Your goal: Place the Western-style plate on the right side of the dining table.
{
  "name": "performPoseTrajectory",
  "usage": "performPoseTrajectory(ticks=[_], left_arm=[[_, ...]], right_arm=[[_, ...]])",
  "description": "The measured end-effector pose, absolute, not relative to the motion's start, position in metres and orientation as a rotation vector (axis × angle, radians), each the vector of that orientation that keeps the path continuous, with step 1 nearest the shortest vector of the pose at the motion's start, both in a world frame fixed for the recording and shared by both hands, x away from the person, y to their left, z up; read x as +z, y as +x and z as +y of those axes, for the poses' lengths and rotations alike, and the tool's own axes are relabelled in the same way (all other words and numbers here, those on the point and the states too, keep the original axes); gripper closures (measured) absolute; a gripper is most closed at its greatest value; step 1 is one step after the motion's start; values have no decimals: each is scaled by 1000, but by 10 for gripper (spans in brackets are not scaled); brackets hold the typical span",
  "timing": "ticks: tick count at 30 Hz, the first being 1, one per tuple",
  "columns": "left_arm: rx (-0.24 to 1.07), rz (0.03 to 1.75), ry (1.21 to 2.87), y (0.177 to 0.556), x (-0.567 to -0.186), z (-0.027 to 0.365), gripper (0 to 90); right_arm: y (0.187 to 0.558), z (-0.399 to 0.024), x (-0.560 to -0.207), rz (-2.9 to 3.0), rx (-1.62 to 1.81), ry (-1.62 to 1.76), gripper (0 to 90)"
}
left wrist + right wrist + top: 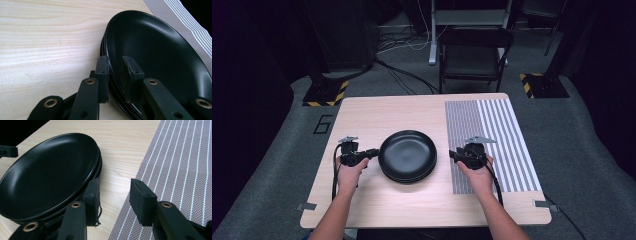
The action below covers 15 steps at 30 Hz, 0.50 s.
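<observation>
1. A stack of round, glossy black plates sits at the middle of a pale wooden table, the landmark for everything else here.

2. The left gripper meets the stack's left rim. In the left gripper view, its two black jaws straddle the rim of the top black plate, one pad outside the edge and the other inside the bowl. The gap is narrow and the jaws look clamped on the rim.

3. The right gripper waits just right of the stack, apart from it. In the right gripper view, its jaws stand apart with only bare wood between them; one pad is close beside the stack's edge, whether touching cannot be told.

4. A grey-and-white striped placemat lies to the right of the stack, under the person's right hand.

5. The person's left hand holds its gripper to the left of the stack.
</observation>
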<state>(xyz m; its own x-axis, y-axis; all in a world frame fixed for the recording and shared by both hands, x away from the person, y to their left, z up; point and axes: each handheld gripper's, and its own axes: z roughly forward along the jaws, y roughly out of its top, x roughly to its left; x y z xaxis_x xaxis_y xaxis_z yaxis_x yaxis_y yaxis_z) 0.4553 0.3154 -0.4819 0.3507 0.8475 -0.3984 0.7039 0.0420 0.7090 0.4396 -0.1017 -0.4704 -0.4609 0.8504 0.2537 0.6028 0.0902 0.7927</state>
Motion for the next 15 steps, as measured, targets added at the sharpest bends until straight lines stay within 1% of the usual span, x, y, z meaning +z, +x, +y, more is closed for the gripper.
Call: performPoseTrajectory(ticks=[3, 9, 12, 15], left_arm=[[193, 1398, 1698, 456, -484, 314, 771], [173, 1406, 1690, 457, -488, 312, 796], [178, 1411, 1694, 457, -488, 312, 811], [152, 1429, 1670, 457, -489, 313, 820]], right_arm=[[440, -99, -472, 2103, 1293, 1434, 597], [440, -88, -476, 2114, 1240, 1387, 649], [441, -84, -478, 2121, 1261, 1399, 646], [443, -81, -479, 2111, 1303, 1448, 644]])
